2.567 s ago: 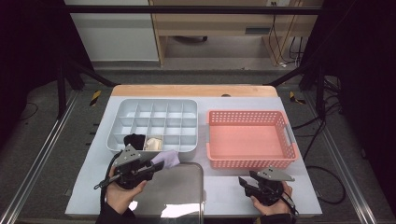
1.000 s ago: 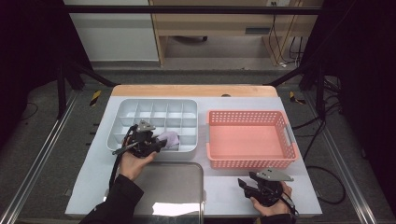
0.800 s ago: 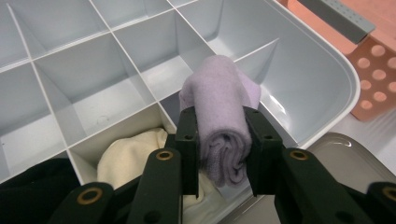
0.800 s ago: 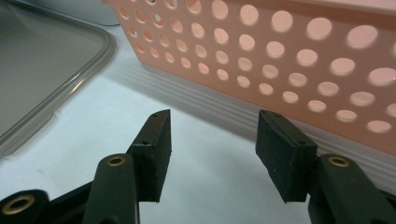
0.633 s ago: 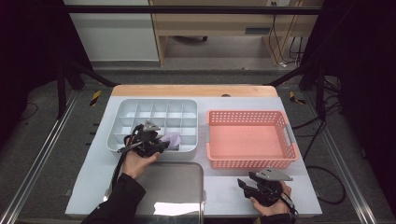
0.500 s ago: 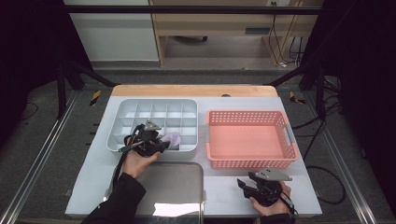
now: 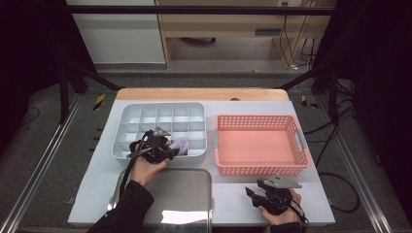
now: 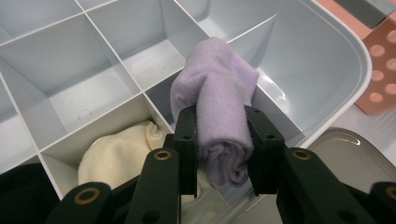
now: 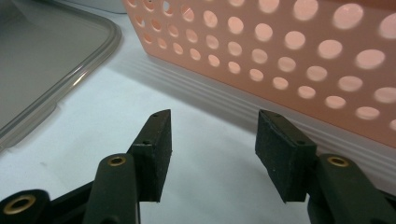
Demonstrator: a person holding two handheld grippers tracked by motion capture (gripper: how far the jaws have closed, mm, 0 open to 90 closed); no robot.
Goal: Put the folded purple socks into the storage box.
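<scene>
- Left hand-held gripper (image 8: 219,149) is over the near row of the grey plastic divided organiser tray (image 7: 199,114), jaws clamped on a rolled lilac fabric sock (image 8: 219,98); jaws have just been opening a bit, but the pads are pressed on the roll both sides.
- Lilac roll sits over the near-row compartment at the tray's corner nearest the basket, far end tipped down into it. Can't tell if it touches the bottom.
- In the high view the same gripper (image 7: 154,145) is at the tray's near edge, w/ the lilac roll (image 7: 180,143) poking out toward the basket.
- Next compartment along holds a cream fabric bundle (image 8: 119,156); beyond that, a black fabric item (image 8: 21,196).
- Right hand-held gripper (image 9: 212,154) has jaws apart, nothing between them, low over the white counter (image 9: 210,196), just in front of the pink perforated plastic basket (image 9: 299,51).
- High view: right gripper (image 7: 272,194) near the counter's front edge, below the basket (image 7: 221,145).
- Clear plastic lid w/ rounded corners (image 7: 194,194) lies flat on the counter in front of the tray, between the two hands.
</scene>
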